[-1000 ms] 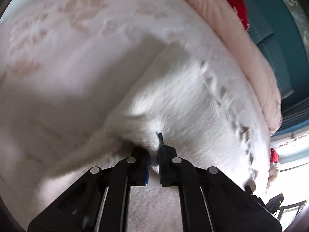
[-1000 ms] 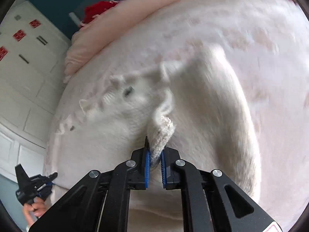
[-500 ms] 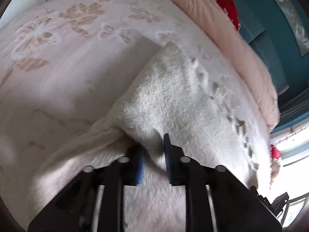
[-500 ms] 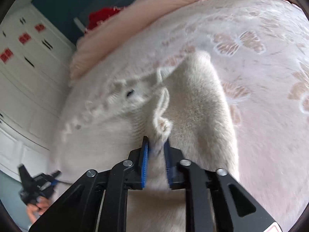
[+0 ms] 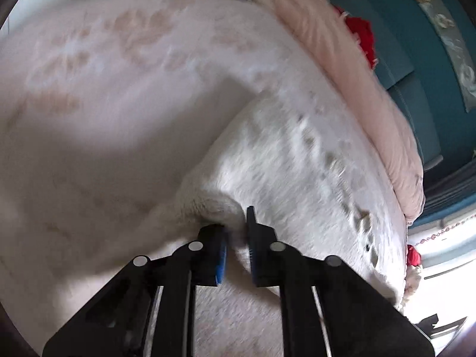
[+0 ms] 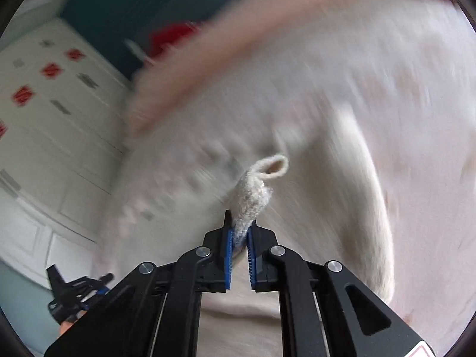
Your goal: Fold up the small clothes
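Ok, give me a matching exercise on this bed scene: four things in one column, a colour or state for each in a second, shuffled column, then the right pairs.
Things:
1. fluffy sweater
2. folded quilt
3. wall
4. right tongs

Colour or state:
A. pale pink, lying along the far edge of the bed
B. teal
C. clamped on a knitted cuff
D. cream white, spread on the floral bedspread

Pairs: 1-D, 2-A, 3-B, 4-C
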`<move>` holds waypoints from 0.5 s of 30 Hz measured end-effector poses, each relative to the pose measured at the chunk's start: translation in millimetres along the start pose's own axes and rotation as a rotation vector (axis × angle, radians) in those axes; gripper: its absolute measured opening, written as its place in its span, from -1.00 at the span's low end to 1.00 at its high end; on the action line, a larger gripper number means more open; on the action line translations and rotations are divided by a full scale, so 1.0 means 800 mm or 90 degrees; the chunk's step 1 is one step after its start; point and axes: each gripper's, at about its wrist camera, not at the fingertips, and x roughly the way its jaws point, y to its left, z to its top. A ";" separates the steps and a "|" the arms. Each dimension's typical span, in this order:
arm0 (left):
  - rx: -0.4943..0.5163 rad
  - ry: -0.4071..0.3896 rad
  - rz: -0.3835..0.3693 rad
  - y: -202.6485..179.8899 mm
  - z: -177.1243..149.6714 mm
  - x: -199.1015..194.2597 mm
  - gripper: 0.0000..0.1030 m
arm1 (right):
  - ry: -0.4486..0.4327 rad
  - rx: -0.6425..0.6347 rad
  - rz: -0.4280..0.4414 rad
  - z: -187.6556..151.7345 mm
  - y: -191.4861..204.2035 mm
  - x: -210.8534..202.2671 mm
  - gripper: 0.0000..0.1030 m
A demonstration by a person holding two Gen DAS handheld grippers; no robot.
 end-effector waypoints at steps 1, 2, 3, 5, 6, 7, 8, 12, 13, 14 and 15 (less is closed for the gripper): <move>0.005 -0.004 0.005 0.000 0.001 -0.001 -0.78 | -0.024 -0.019 0.002 0.005 0.007 -0.013 -0.84; 0.010 0.010 0.013 0.003 0.000 0.007 -0.78 | -0.034 -0.029 -0.004 0.007 0.006 -0.017 -0.84; 0.009 0.022 0.020 0.007 -0.002 0.014 -0.77 | -0.018 -0.027 -0.025 0.005 -0.006 -0.008 -0.84; 0.010 0.037 0.025 0.020 -0.012 0.029 -0.76 | 0.051 -0.015 -0.098 -0.008 -0.041 0.028 -0.84; 0.018 0.026 0.018 0.020 -0.014 0.025 -0.74 | 0.102 -0.003 -0.129 -0.022 -0.066 0.052 -0.84; 0.031 0.021 0.012 0.019 -0.017 0.020 -0.67 | 0.090 0.008 -0.106 -0.024 -0.073 0.048 -0.82; 0.034 0.021 0.008 0.019 -0.018 0.016 -0.65 | 0.070 0.018 -0.099 -0.021 -0.072 0.034 -0.73; 0.055 0.012 -0.031 0.029 -0.023 -0.001 -0.46 | -0.039 -0.030 -0.145 -0.009 -0.022 -0.027 -0.54; 0.060 0.010 -0.037 0.032 -0.024 -0.002 -0.46 | -0.053 -0.057 -0.131 -0.007 -0.001 -0.034 -0.54; 0.067 0.009 -0.040 0.034 -0.025 -0.001 -0.46 | -0.049 -0.085 -0.102 -0.007 0.023 -0.032 -0.54; 0.076 0.007 -0.043 0.035 -0.027 0.001 -0.46 | -0.012 -0.130 -0.064 -0.007 0.061 -0.016 -0.54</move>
